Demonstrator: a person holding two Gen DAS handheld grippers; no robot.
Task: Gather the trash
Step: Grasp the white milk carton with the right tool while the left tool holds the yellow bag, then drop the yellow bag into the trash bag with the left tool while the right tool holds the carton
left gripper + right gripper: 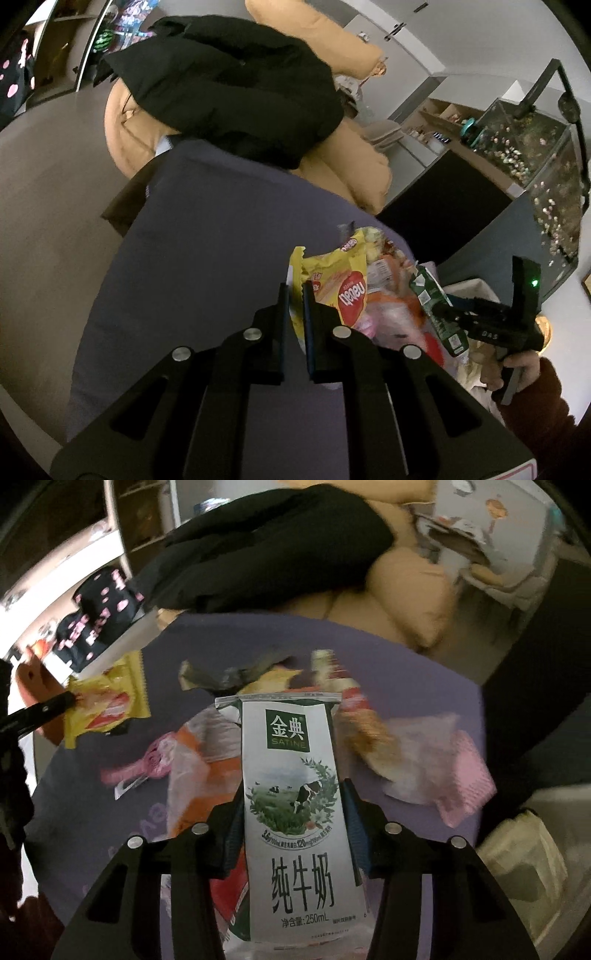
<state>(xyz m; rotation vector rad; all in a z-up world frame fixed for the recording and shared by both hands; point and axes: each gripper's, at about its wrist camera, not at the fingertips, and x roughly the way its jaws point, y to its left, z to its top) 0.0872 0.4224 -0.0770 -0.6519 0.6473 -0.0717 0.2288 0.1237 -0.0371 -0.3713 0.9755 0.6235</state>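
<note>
My left gripper (295, 291) is shut on the edge of a yellow wafer wrapper (332, 284) and holds it above the purple cloth (207, 236). In the right wrist view the same wrapper (107, 701) hangs from the left gripper's fingers (55, 703) at the left. My right gripper (291, 797) is shut on a white and green 250 mL milk carton (291, 775), held upright. The carton also shows in the left wrist view (439, 306). Several wrappers lie on the cloth: a pink bag (461, 771), an orange packet (199, 760), a red and brown wrapper (354, 709).
A black jacket (229, 85) lies on tan cushions (351, 166) behind the cloth. A glass tank (535, 155) stands on a dark cabinet (443, 214) at the right. A pale bin or bag (524, 853) sits at the lower right.
</note>
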